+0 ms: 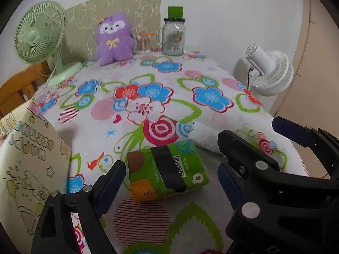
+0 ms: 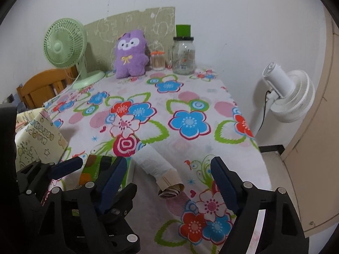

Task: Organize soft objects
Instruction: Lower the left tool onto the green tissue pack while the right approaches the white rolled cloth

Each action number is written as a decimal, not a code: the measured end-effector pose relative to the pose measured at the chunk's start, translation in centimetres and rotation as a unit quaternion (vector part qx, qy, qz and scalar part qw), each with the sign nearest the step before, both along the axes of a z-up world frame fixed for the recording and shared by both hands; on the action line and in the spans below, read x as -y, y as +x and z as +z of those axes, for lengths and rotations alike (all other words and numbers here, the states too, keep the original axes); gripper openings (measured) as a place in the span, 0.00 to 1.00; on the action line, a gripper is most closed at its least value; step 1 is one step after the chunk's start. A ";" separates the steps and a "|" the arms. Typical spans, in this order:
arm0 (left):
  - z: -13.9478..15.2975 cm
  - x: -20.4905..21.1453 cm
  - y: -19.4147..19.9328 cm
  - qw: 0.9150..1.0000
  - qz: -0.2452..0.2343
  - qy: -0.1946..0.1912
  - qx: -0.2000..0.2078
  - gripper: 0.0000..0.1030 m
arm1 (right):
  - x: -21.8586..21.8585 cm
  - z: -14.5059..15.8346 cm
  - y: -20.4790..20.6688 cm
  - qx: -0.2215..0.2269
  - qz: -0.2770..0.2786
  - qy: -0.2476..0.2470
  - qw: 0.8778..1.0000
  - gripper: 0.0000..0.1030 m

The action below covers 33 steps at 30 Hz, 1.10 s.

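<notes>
A green tissue pack (image 1: 167, 169) with a black band lies on the floral tablecloth (image 1: 148, 80), between the fingers of my open left gripper (image 1: 171, 175), which hangs around it. A white paper roll (image 2: 157, 165) with a brown core lies beside the pack, between the fingers of my open right gripper (image 2: 167, 180); it also shows in the left wrist view (image 1: 205, 137). The right gripper (image 1: 300, 131) appears at the right of the left wrist view. A purple plush toy (image 1: 114, 40) sits upright at the table's back, also in the right wrist view (image 2: 130, 55).
A cream patterned box (image 1: 29, 165) stands at the left edge. A green fan (image 1: 40, 38), a cotton-swab jar (image 1: 144, 43) and a glass mug jar (image 1: 173, 36) stand at the back. A white fan (image 1: 269, 72) stands off the right side. A wooden chair (image 2: 42, 86) is at left.
</notes>
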<state>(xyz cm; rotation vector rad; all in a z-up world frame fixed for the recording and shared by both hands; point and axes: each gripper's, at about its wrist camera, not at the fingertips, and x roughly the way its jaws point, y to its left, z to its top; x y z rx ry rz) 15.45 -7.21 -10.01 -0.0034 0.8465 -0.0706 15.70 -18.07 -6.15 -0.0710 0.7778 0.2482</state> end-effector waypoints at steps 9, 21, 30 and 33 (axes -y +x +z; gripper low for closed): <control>-2.0 -0.3 1.7 0.999 0.014 -0.009 -0.042 0.85 | -0.3 -2.2 2.0 -0.043 0.005 0.010 0.999 0.73; -2.1 -0.3 1.8 0.999 0.019 0.011 -0.037 0.77 | -1.0 -4.0 3.5 -0.086 0.007 0.014 0.996 0.56; -2.0 -0.5 1.6 0.999 0.015 0.011 -0.038 0.76 | -1.1 -3.9 3.3 -0.075 -0.007 -0.002 0.997 0.30; -2.0 -0.5 1.4 0.999 0.014 0.013 -0.038 0.75 | -1.2 -3.5 2.8 -0.065 -0.009 -0.008 0.998 0.29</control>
